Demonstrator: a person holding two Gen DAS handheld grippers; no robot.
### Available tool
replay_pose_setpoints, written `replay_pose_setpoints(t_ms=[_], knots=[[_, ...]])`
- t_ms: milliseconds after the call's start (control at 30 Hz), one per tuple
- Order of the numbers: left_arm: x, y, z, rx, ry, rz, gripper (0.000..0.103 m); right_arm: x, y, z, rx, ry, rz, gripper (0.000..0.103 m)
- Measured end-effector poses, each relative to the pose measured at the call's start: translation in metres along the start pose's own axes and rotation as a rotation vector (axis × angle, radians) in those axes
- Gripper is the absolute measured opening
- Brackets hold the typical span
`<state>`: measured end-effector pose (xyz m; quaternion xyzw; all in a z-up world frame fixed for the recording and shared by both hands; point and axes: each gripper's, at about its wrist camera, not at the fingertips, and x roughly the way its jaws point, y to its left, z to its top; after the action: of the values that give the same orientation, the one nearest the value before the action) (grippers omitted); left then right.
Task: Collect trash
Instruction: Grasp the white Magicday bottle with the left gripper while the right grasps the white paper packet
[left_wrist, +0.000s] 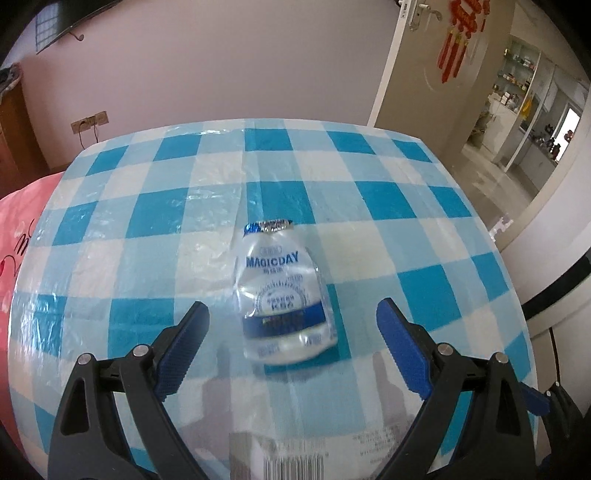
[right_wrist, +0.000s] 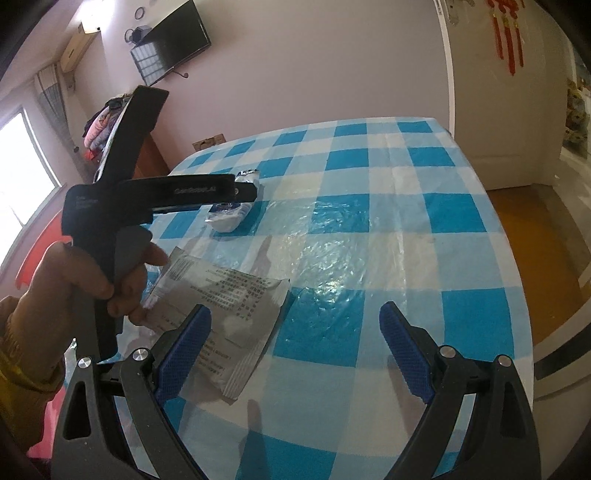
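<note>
Pale lilac walls, a wall-mounted dark flat TV (right_wrist: 173, 40) and an open door w/ red hanging ornament (left_wrist: 456, 38) surround a tabletop (left_wrist: 369, 177) covered in a shiny blue-and-white checked plastic cloth, wrinkled and glary. Near the middle lies a crushed clear plastic bottle w/ blue band and foil top (left_wrist: 282, 291), on its side, foil end pointing away. The left gripper (left_wrist: 291, 317) hovers low just in front of it, jaws wide apart, empty, straddling the bottle's base end w/o touching. Nearer the front edge lies a flat silvery-grey printed foil packet (right_wrist: 221, 314); the right gripper (right_wrist: 295, 321) sits above it, jaws also spread wide and holding nothing, its left pad over the packet. Step in hand looks like grabbing the bottle: push fwd so pads bracket the blue band, close gently, since thin crushed plastic may squirt out or slide on the slick cloth. Keep tips off the cloth to avoid snagging it.
</note>
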<state>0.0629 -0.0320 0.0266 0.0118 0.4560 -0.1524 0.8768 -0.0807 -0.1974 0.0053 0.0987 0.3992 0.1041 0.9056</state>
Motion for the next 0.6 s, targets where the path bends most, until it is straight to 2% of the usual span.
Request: replay_pose_setpoints(t_ms=[200,267,333,400,467,600], knots=[[0.009,-0.001,0.007,0.005,0.008,0.018,0.092,0.004,-0.005,0.004,0.011,0.005,0.015,0.091],[0.011,-0.001,0.007,0.008,0.011,0.027,0.089,0.006,-0.005,0.005,0.009,0.007,0.019,0.091],[0.013,-0.001,0.006,0.006,0.023,0.035,0.078,0.008,-0.004,0.006,0.004,0.011,0.021,0.091],[0.016,0.0,0.006,0.0,0.031,0.037,0.074,0.009,-0.004,0.006,0.002,0.014,0.027,0.091],[0.017,0.001,0.005,-0.002,0.036,0.039,0.066,0.01,-0.004,0.007,-0.002,0.015,0.036,0.091],[0.018,0.001,0.005,-0.002,0.041,0.043,0.062,0.015,-0.001,0.009,-0.015,0.025,0.049,0.091]])
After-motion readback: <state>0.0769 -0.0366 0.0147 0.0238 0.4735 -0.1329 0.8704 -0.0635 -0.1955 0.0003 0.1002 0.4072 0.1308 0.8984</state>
